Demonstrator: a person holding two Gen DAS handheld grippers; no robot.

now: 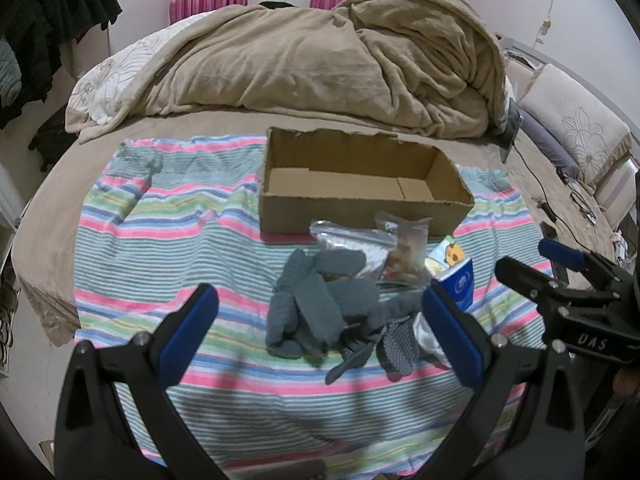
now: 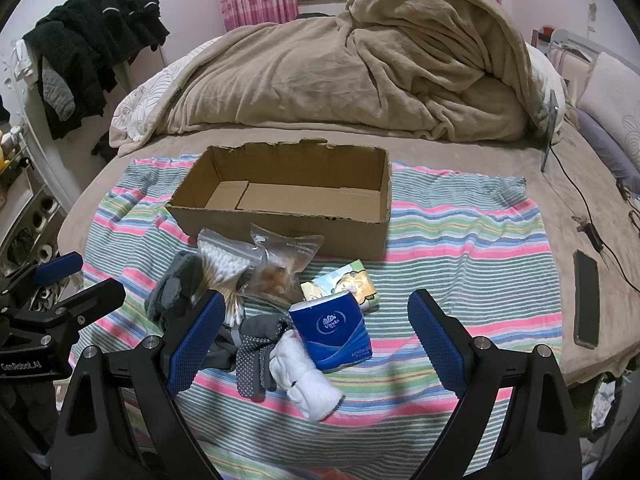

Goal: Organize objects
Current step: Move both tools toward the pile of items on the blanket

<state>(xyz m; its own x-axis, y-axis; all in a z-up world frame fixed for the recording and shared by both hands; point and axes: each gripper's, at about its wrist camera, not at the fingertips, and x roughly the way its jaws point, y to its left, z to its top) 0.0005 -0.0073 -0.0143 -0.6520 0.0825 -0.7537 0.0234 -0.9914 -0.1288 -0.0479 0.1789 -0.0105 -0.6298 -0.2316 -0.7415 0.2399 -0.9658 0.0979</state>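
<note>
An empty open cardboard box (image 1: 360, 184) (image 2: 288, 200) sits on a striped cloth (image 1: 160, 240) (image 2: 460, 248) on the bed. In front of it lies a pile: grey gloves (image 1: 316, 304) (image 2: 176, 284), a dotted grey sock (image 1: 396, 344) (image 2: 256, 348), a white sock (image 2: 308, 380), a bag of cotton swabs (image 2: 224, 268) (image 1: 352, 240), a bag of snacks (image 2: 284, 264) (image 1: 408, 252), a blue tissue pack (image 2: 336, 328) (image 1: 460, 284) and a cartoon tissue pack (image 2: 352, 284). My left gripper (image 1: 320, 316) is open above the gloves. My right gripper (image 2: 316, 320) is open around the blue tissue pack.
A heaped tan blanket (image 1: 320, 60) (image 2: 360, 72) lies behind the box. A phone (image 2: 586, 304) and cables (image 2: 588, 224) lie at the right on the bed. Pillows (image 1: 576, 120) are at far right. Dark clothes (image 2: 92, 40) hang at the left.
</note>
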